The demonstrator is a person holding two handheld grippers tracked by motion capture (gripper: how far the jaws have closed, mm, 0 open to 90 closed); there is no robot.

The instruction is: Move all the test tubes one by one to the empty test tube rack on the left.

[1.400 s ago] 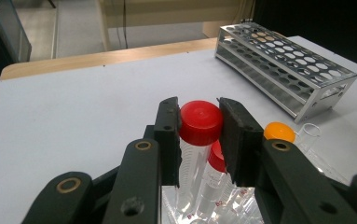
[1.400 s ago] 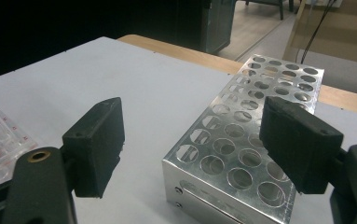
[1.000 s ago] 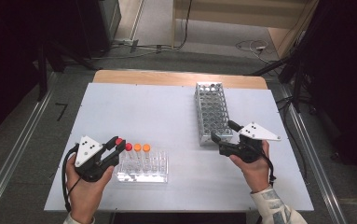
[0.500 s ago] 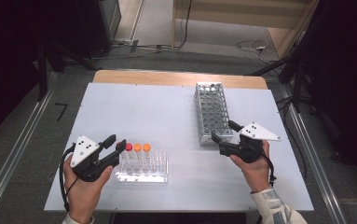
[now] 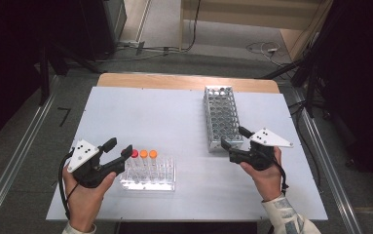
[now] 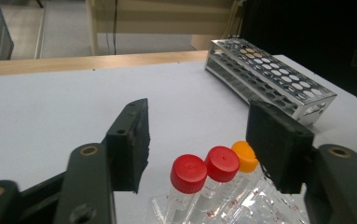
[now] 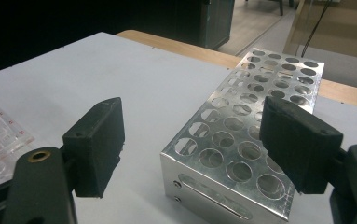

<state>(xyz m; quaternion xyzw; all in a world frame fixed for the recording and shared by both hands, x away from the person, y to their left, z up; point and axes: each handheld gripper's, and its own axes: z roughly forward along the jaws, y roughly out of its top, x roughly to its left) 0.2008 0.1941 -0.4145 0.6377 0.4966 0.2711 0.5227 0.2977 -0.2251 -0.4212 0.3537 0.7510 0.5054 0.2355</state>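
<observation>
Red-capped tubes [image 6: 204,170] between parted left gripper [image 6: 209,147] fingers [image 6: 132,140], untouched

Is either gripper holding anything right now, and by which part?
Nothing is held. The left gripper has just been opening; the red-capped tubes stand between its jaws untouched. The right gripper is open at the metal rack.

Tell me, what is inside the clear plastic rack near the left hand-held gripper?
The clear plastic rack holds capped tubes: two red-capped tubes and one orange-capped tube in the left gripper view. A jaw covers whatever stands behind the orange one.
</observation>
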